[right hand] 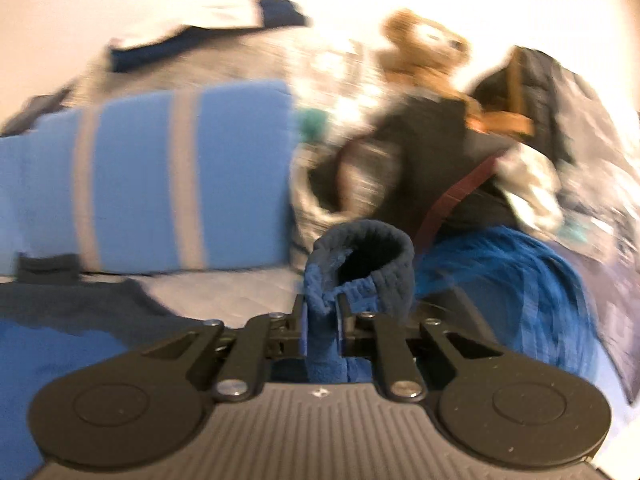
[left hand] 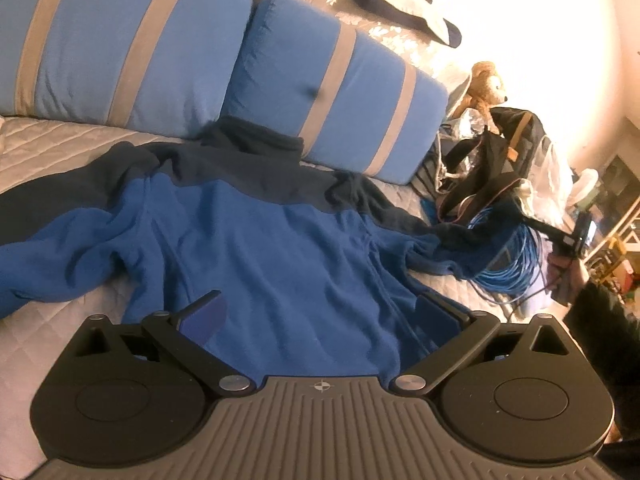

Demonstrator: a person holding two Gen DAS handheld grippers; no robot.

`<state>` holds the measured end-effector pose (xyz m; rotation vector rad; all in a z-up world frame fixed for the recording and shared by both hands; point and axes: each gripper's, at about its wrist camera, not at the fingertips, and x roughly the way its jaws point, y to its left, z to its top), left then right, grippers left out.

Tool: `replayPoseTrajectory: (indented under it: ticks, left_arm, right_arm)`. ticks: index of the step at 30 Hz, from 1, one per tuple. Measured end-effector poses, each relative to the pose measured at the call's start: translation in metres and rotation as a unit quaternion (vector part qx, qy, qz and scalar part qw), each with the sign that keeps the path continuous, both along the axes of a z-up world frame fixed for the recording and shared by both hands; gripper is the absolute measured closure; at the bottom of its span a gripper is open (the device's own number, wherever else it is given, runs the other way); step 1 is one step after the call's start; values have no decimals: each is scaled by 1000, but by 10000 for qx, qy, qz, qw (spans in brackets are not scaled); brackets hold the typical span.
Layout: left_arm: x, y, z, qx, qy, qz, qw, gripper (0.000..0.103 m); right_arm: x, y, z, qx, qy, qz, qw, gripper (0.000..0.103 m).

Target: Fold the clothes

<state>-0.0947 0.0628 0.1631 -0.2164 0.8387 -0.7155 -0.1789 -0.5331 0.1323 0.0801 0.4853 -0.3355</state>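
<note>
Spreading across the quilted bed [left hand: 48, 152] below two striped pillows [left hand: 336, 100], the blue fleece jacket [left hand: 256, 232] lies rumpled. My right gripper [right hand: 322, 316] is clamped on its cuff [right hand: 360, 256]; my left gripper [left hand: 320, 316] hangs splayed over the hem. I judge the sleeve could snag the cable coil [left hand: 516, 268] beside the bags [left hand: 500, 160].

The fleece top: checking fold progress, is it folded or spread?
Spread: the fleece top lies open and rumpled on the bed, one cuff lifted.

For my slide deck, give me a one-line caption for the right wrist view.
Right gripper shut on the dark-cuffed sleeve of a blue fleece jacket, striped blue cushion behind.
</note>
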Motion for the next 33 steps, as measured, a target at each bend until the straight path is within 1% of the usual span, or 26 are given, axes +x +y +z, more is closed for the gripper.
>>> replayPoseTrajectory:
  ticks: [5,8,11,13,16,19,21,23,24,25,26,27,28,33]
  left_arm:
    - [-4,2,2,-230,32,37,9997,0]
    - [-7,4,3,-542,85,-16,9985,0]
    - [-7,2,4,-734,87,-14,9973,0]
    - [-5,1,4,-845,103,30,9964,0]
    - [-1,-2,3,-1012,195,101,9946,0]
    - [3,-5,2,-1066,204,132,9940,0]
    - [6,-7,0,-1108,265,139,9934,0]
    - [9,-9,-3,-1111,355,135,9931,0]
    - [10,-10,-4,-1093,406,114,9931,0]
    - [11,-11,-5,-1092,440,93,9930,0]
    - [12,-11,-6,-1091,462,82,9929,0]
    - [13,-11,-7,-1090,483,70,9928,0]
    - [13,-11,-8,-1088,505,58,9928,0]
    - [16,-12,-10,-1032,542,102,9931,0]
  right_arm:
    - [32,68,16,128,-109,914,9957,91]
    - [51,115,19,149,-47,1524,9882,91]
    - [68,157,16,226,31,2036,9788,91]
    - [78,182,13,263,95,2340,9718,91]
    - [89,220,4,140,235,2805,9595,91]
    - [89,258,-10,-175,421,3279,9436,91]
    - [88,279,-21,-394,622,3564,9314,91]
    - [86,297,-31,-641,917,3710,9219,67]
    - [83,301,-33,-742,995,3799,9167,56]
    - [80,304,-35,-824,1039,3908,9109,46]
    - [77,308,-37,-905,1084,4015,9049,40]
    - [73,309,-38,-981,1093,4116,8995,27]
    - [68,310,-38,-1055,1087,4212,8942,22]
    - [53,298,-41,-1377,1319,4577,8684,20]
